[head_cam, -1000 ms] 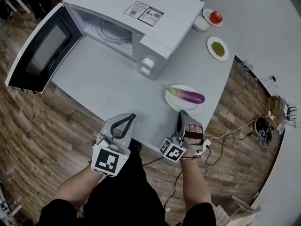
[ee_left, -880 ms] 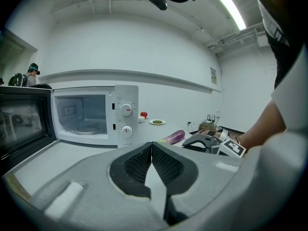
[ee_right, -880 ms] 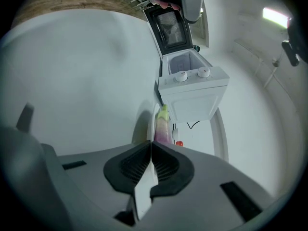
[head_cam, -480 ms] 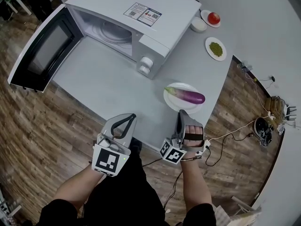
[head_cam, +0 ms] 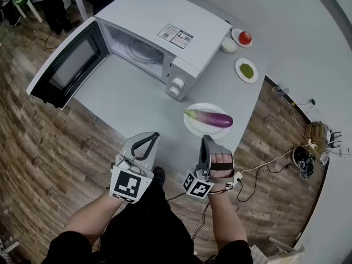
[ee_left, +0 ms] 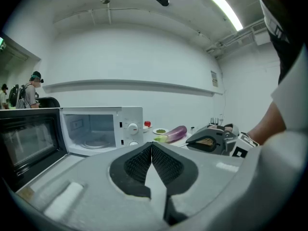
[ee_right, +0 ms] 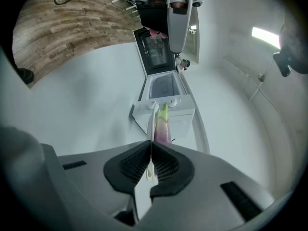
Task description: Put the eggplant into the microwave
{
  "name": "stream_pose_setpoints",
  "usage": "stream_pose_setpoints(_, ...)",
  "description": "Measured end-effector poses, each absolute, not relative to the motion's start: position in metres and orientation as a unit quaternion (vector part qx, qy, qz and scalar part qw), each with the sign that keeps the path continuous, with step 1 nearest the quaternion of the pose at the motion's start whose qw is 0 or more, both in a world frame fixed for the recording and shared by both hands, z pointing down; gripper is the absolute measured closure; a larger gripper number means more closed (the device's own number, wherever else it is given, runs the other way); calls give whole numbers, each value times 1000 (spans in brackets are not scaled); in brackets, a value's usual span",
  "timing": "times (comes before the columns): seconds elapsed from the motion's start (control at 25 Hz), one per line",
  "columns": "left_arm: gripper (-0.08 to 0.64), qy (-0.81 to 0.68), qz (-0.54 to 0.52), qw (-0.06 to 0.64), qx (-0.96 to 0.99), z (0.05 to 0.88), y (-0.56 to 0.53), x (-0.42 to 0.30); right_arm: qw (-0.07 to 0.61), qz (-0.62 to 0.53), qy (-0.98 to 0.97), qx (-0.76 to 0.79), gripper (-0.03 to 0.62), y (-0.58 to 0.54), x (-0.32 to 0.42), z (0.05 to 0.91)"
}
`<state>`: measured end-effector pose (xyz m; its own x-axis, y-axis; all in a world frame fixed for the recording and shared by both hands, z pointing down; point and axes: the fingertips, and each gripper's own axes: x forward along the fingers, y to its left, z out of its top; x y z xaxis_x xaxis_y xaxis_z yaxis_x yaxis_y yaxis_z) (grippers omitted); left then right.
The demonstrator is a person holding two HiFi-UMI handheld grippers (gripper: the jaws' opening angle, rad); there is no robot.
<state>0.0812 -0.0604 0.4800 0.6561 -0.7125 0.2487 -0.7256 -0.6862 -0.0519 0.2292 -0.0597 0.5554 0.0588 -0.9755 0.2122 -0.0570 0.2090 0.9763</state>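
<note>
With my left gripper (head_cam: 150, 137) and right gripper (head_cam: 205, 140) both pressed together on nothing, I risk nudging the eggplant (head_cam: 214, 119) off its plate (head_cam: 201, 131) just ahead of my right jaws unless they spread first, short of the open microwave (head_cam: 165, 21) beyond.

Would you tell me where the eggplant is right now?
In the head view, the eggplant lies on a white plate on the table, right of the open microwave and just ahead of the right gripper.

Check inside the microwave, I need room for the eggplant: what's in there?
Only the bare turntable shows inside the microwave. Its roof covers the cavity's back from above.
</note>
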Motion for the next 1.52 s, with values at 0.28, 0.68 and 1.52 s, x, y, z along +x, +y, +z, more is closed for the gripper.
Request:
stream_pose_setpoints(0.28,551,-415,113,17,903,453,-55,48,542,-438,-553,457,571,-49,194,528)
stream_pose_setpoints(0.68,551,-454,109,17,884,435,-47,-26,518,-469,-577,423,569,-49,122,504)
stream_pose_setpoints(1.52,551,-536,111,23,836,421,-70,-140,449,-520,-623,373,571,-109,-10,476)
